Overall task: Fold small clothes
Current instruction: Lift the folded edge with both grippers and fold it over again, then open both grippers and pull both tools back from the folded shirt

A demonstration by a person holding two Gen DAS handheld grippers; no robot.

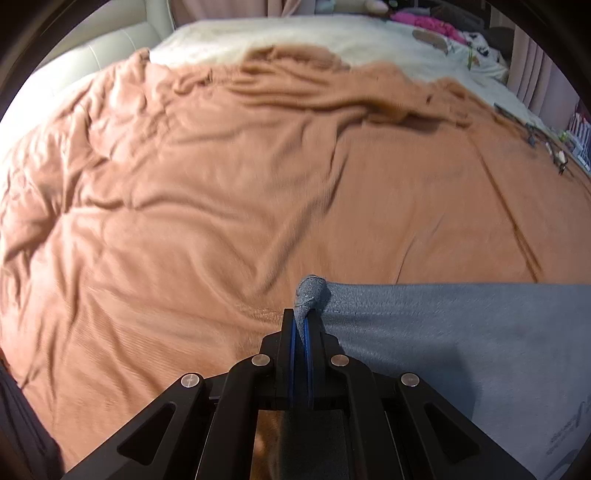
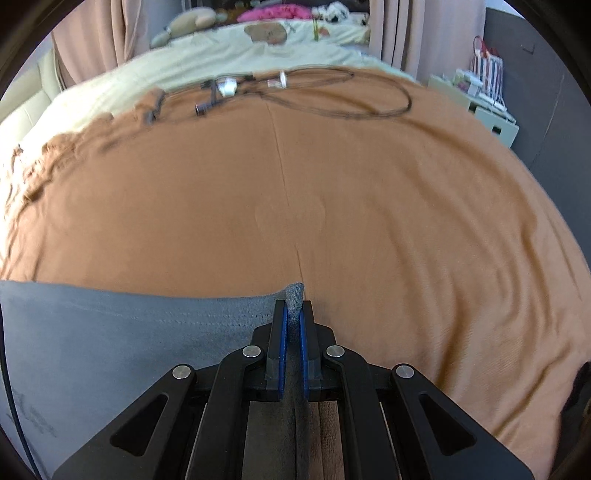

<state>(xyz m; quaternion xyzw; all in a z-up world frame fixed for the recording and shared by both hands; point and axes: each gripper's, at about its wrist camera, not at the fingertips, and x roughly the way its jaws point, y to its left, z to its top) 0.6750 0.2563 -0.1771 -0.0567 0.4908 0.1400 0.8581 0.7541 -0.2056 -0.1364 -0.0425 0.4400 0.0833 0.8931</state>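
A small grey garment hangs stretched between my two grippers above an orange-brown bedspread. My left gripper is shut on its left corner, and a tuft of grey cloth sticks out past the fingertips. In the right wrist view the same grey garment runs off to the left, with a stitched hem showing. My right gripper is shut on its right corner, a nub of cloth poking up between the blue pads. Faint print shows near the garment's lower edge in both views.
The bedspread is wrinkled on the left and smooth on the right. A looped black cable with small connectors lies at its far side. Beyond are a cream blanket, pink clothes, curtains and a white shelf unit.
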